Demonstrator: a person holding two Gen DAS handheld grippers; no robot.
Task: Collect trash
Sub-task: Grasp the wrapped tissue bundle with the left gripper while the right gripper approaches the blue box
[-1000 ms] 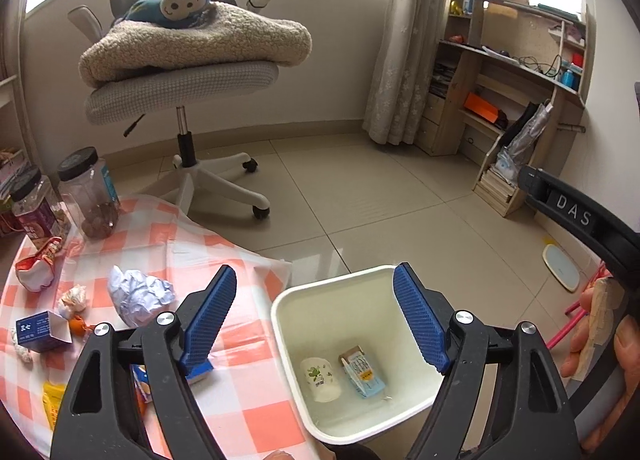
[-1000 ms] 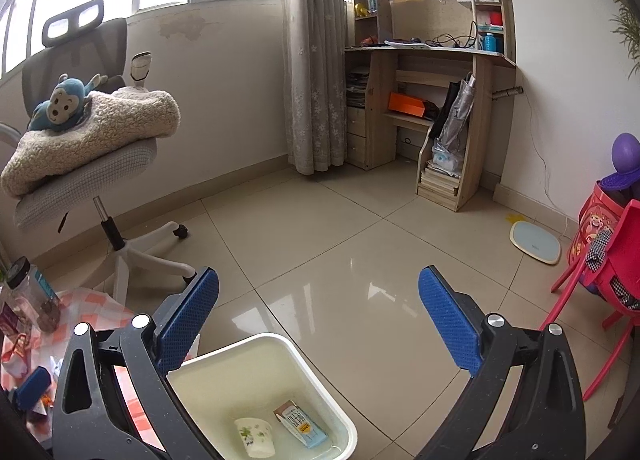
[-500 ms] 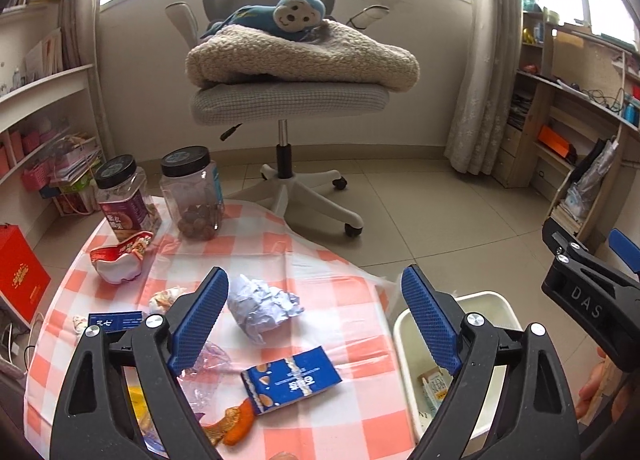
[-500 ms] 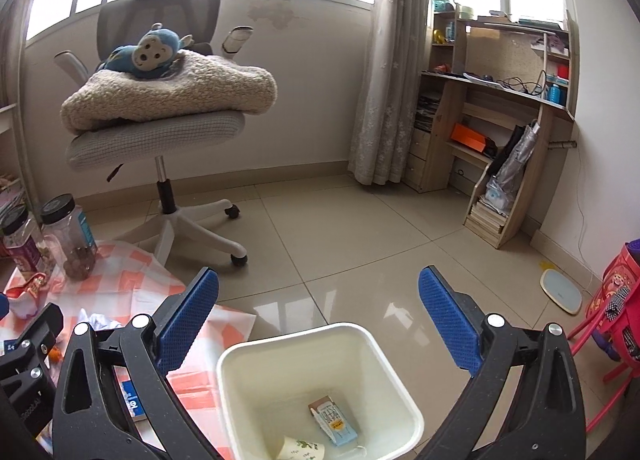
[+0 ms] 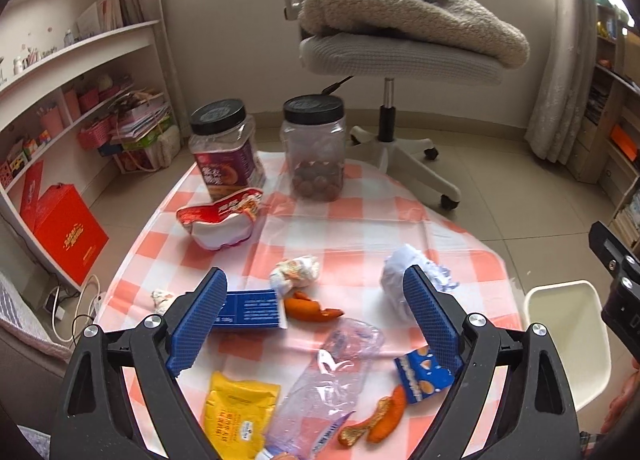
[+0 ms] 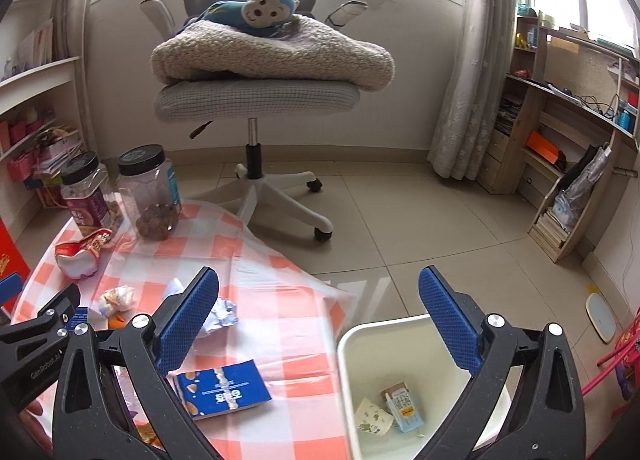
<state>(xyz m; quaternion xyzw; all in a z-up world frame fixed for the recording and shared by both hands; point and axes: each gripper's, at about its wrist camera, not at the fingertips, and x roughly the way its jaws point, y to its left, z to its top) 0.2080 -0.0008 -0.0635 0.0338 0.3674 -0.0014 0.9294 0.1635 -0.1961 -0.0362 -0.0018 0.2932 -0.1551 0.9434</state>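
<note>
1. Left wrist view: only this view shows the crushed clear plastic bottle (image 5: 332, 376), yellow sachet (image 5: 238, 412) and orange peel pieces (image 5: 312, 310), all on the checked tablecloth (image 5: 360, 228). A small blue carton (image 5: 248, 310) lies just left of the peel; crumpled paper ball (image 5: 404, 280) sits towards the white bin (image 5: 568, 336).
2. Same view: two black-lidded jars (image 5: 316, 148) stand at the cloth's far edge, with an office chair (image 5: 400, 56) behind them.
3. Left gripper (image 5: 316, 316): jaws spread wide, holding nothing, hovering over the litter.
4. Right wrist view: only this view looks into the white bin (image 6: 360, 344), where a drink carton (image 6: 404, 406) and paper cup (image 6: 374, 416) lie at the bottom. A blue snack box (image 6: 222, 388) lies on the cloth beside the bin.
5. Right gripper (image 6: 320, 320): jaws wide apart, empty, above the bin's edge.
</note>
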